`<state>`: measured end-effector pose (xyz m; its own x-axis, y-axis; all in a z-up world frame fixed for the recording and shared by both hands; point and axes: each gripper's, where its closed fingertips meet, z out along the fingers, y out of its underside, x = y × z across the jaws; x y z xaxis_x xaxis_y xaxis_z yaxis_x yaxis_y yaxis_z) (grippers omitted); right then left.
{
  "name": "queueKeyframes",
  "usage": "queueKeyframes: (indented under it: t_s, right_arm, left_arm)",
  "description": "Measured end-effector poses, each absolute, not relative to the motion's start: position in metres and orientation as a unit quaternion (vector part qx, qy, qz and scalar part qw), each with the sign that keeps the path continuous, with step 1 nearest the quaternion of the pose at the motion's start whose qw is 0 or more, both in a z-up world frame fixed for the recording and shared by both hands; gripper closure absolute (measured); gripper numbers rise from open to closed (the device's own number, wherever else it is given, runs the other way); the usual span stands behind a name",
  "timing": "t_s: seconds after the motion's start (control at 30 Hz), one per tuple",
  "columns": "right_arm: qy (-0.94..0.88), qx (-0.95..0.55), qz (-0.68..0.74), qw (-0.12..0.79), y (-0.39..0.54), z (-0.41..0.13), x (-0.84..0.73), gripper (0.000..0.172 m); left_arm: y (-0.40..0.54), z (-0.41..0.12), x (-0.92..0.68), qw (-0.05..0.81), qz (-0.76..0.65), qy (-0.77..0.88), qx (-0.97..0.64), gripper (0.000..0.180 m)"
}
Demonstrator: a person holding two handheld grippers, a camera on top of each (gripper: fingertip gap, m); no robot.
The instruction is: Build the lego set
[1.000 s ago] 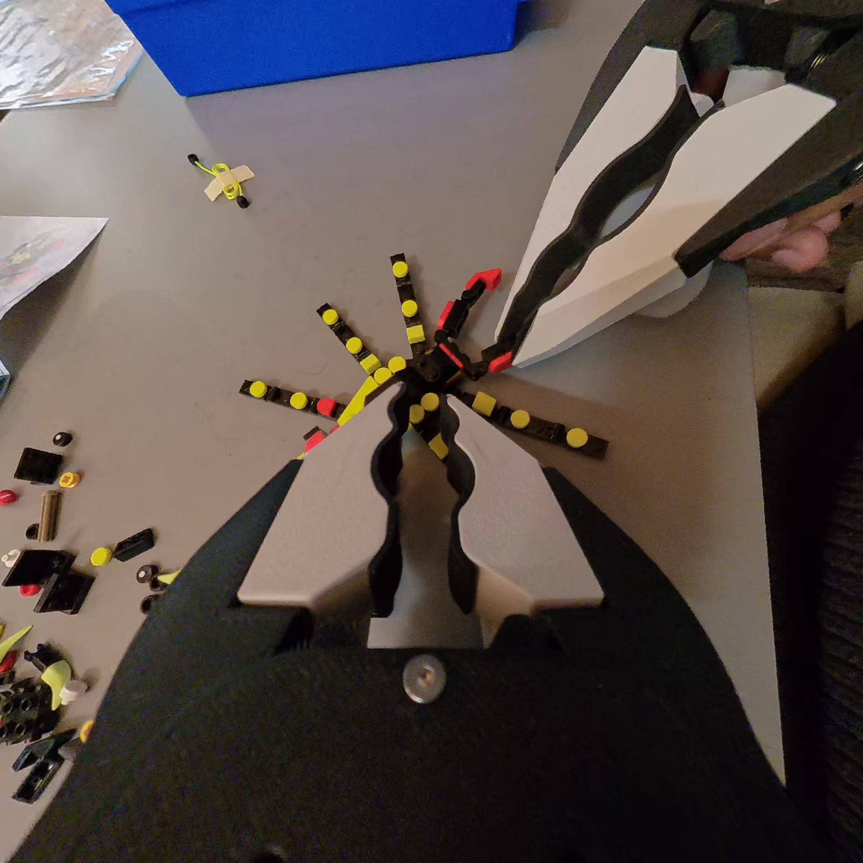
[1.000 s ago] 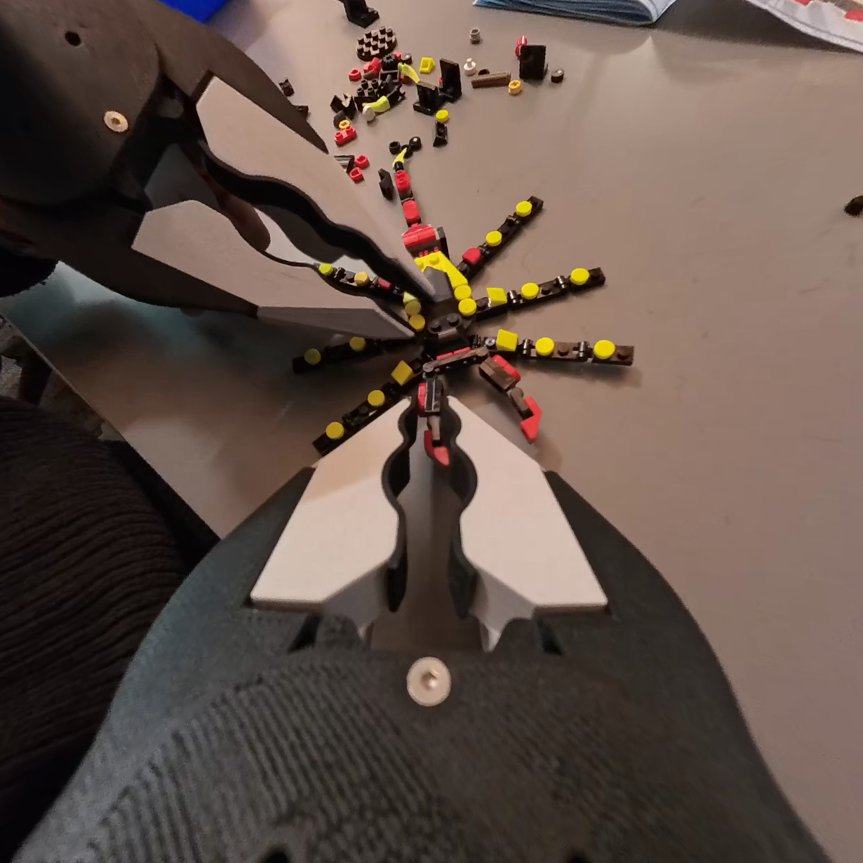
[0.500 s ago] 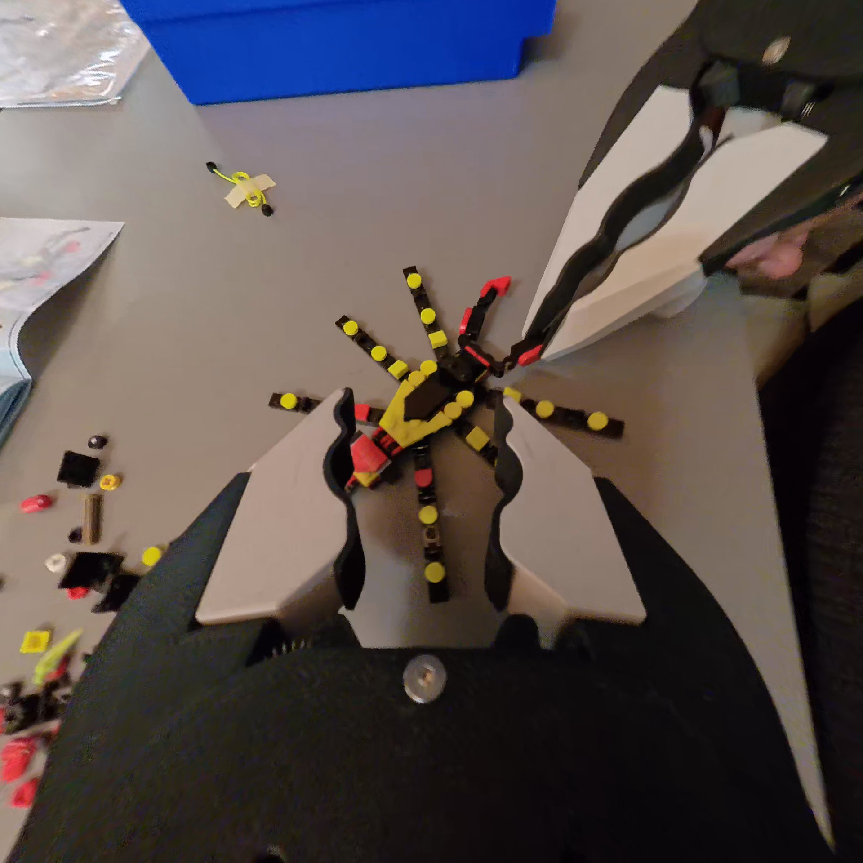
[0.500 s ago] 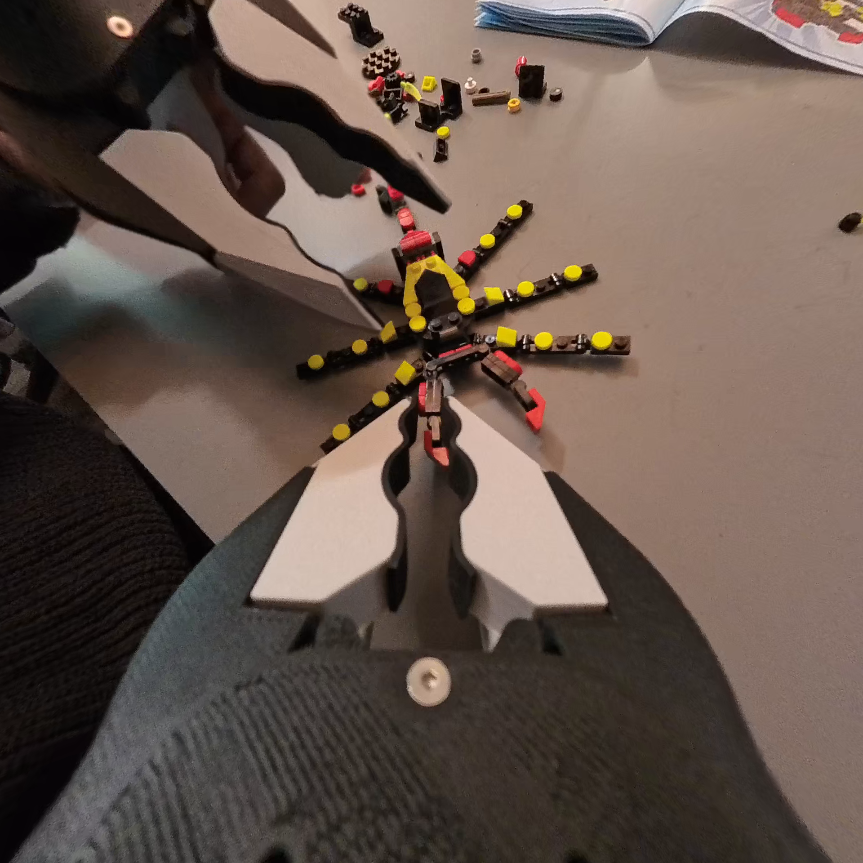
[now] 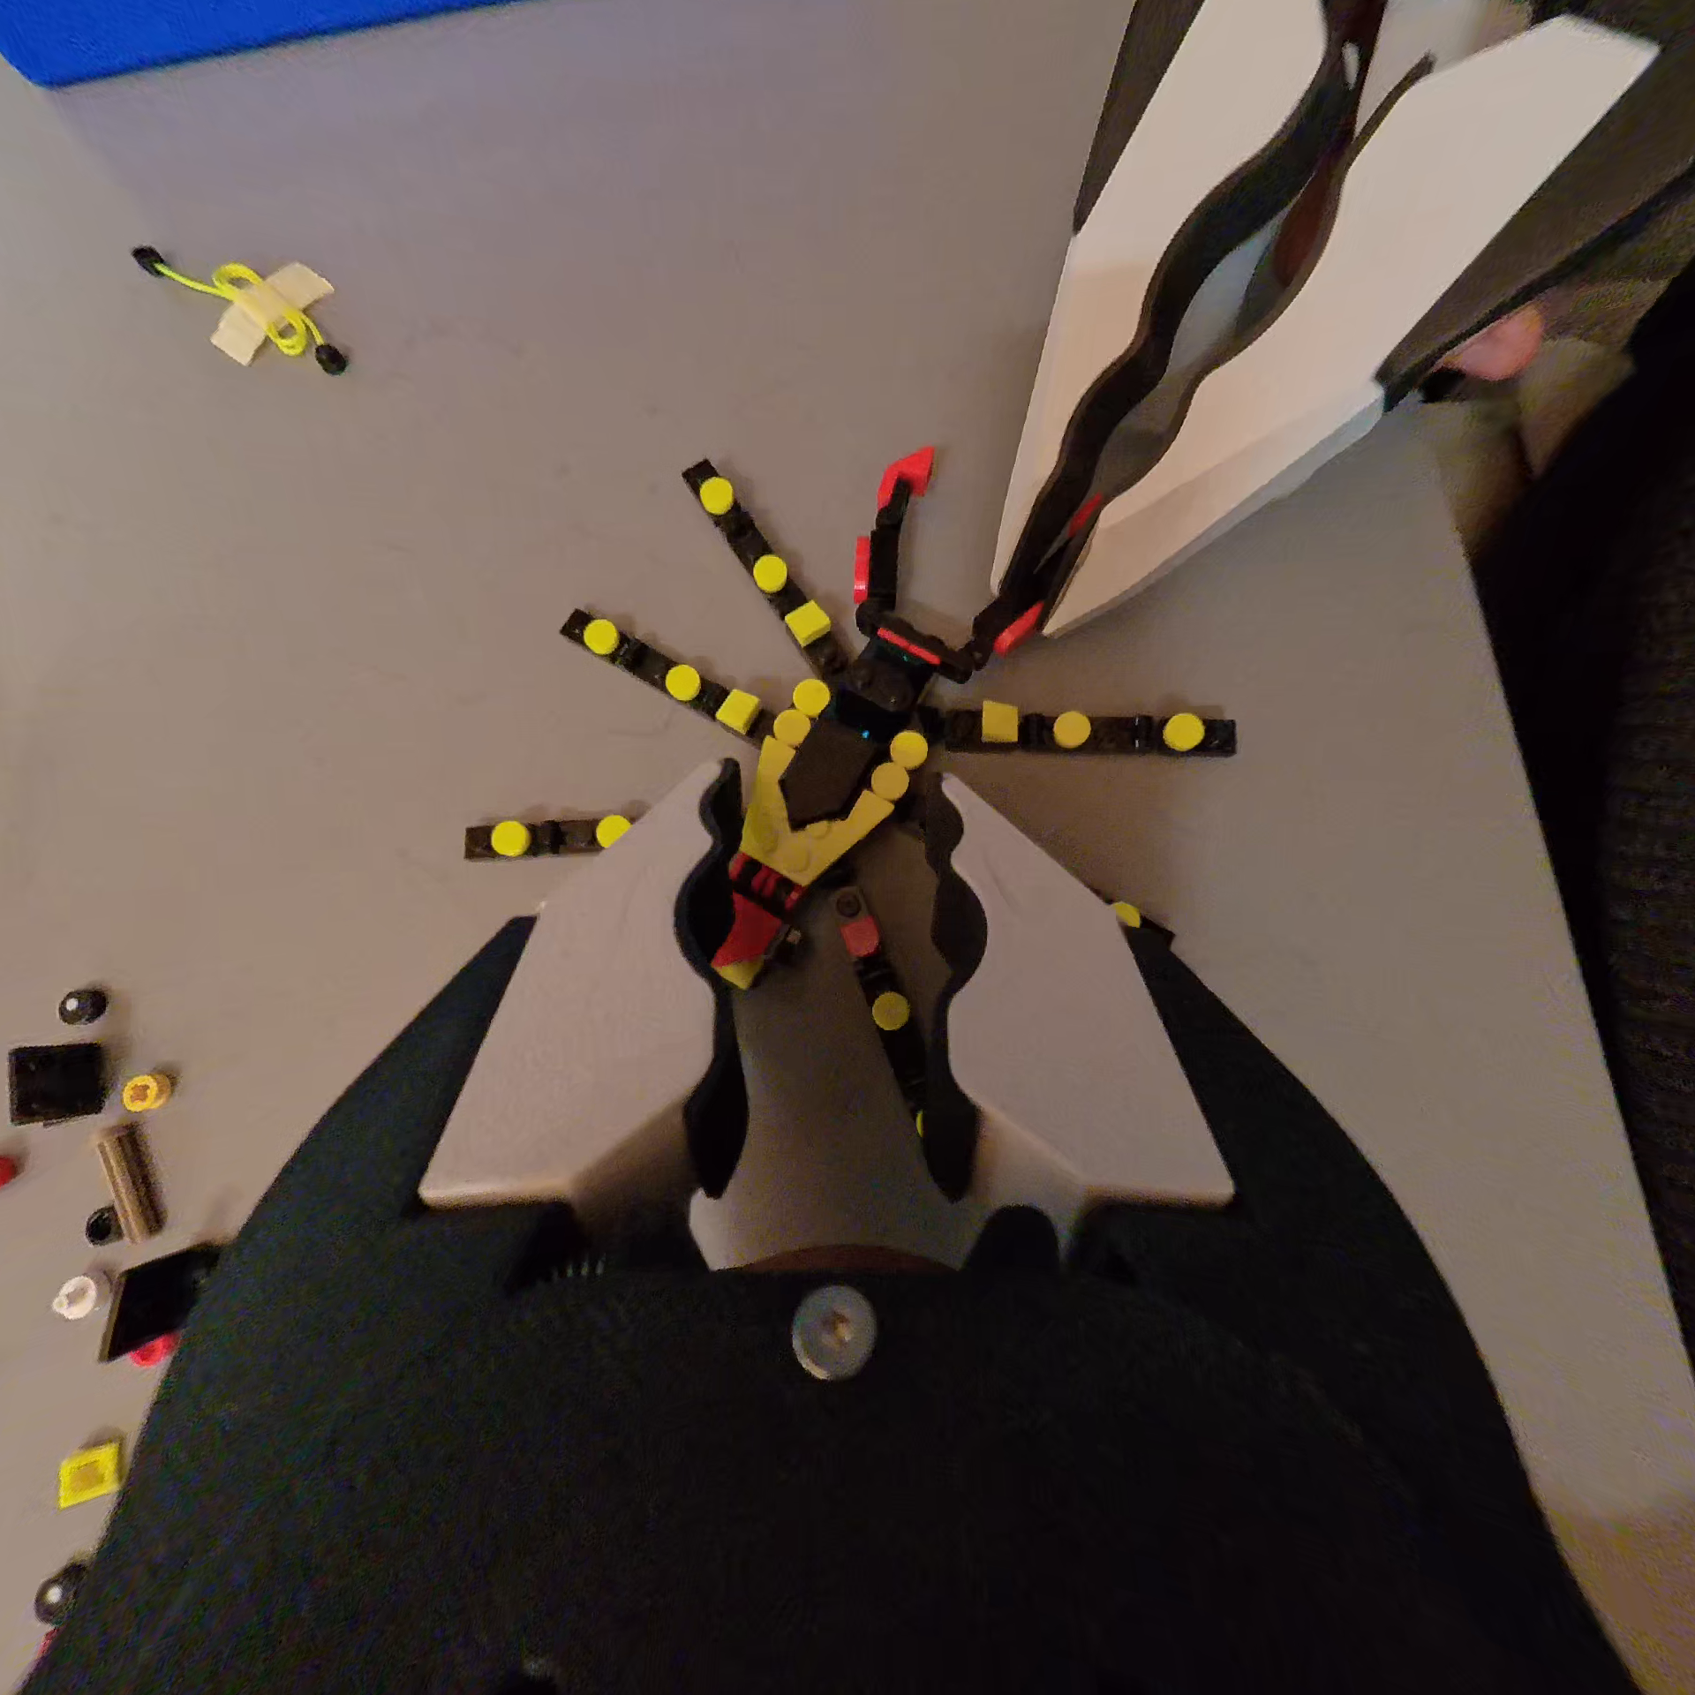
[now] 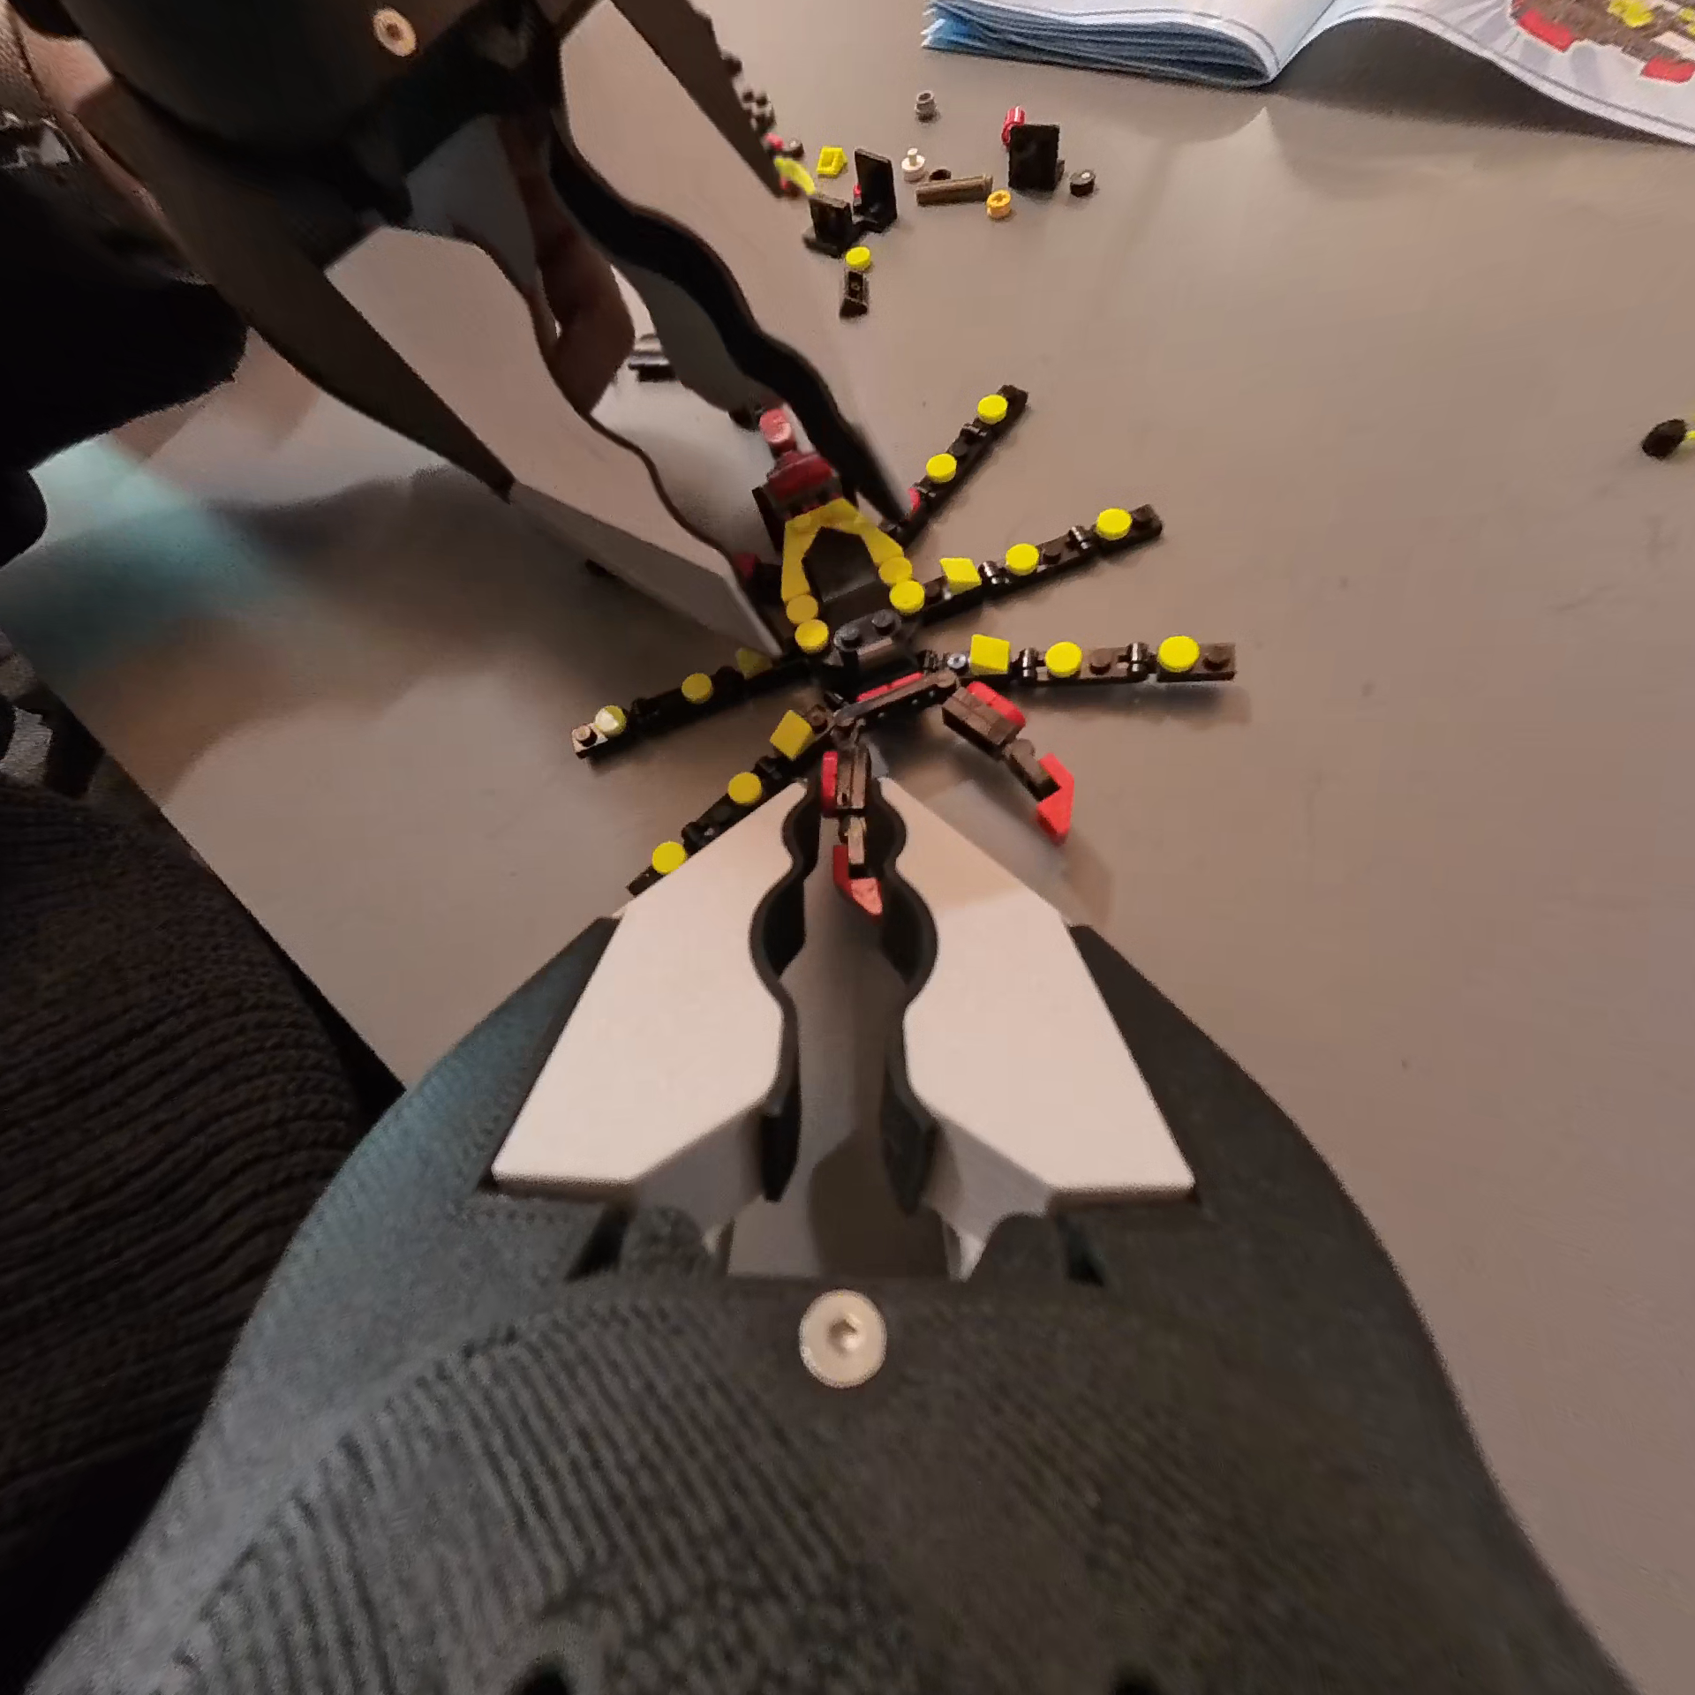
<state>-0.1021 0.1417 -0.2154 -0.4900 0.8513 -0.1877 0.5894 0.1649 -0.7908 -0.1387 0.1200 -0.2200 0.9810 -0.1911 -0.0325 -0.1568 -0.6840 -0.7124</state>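
Two grippers met over one brick-built spider (image 5: 830, 780) lying flat on the grey tabletop (image 5: 550, 275).

We saw the left gripper (image 5: 830, 807) with jaws partly open around the spider's yellow-and-black body, a gap showing on the right side; whether the left pad touched it we cannot tell. The right gripper (image 6: 848, 798) had its jaws nearly closed, pinching one black-and-red front claw (image 6: 851, 825). Loose small bricks (image 6: 917, 183) and an open booklet (image 6: 1284, 46) lay well apart, with a blue bin (image 5: 229, 37) near the far edge.
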Motion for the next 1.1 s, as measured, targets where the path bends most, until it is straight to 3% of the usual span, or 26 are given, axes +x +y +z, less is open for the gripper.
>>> queueKeyframes:
  t_s: [1.1]
  right_arm:
    - [-0.77,-0.454,0.425,0.145,0.1407,-0.2193,-0.1048,0.164]
  left_arm:
    - [0.1215,-0.2231,-0.1376,0.385,-0.006,0.098,-0.918,0.147]
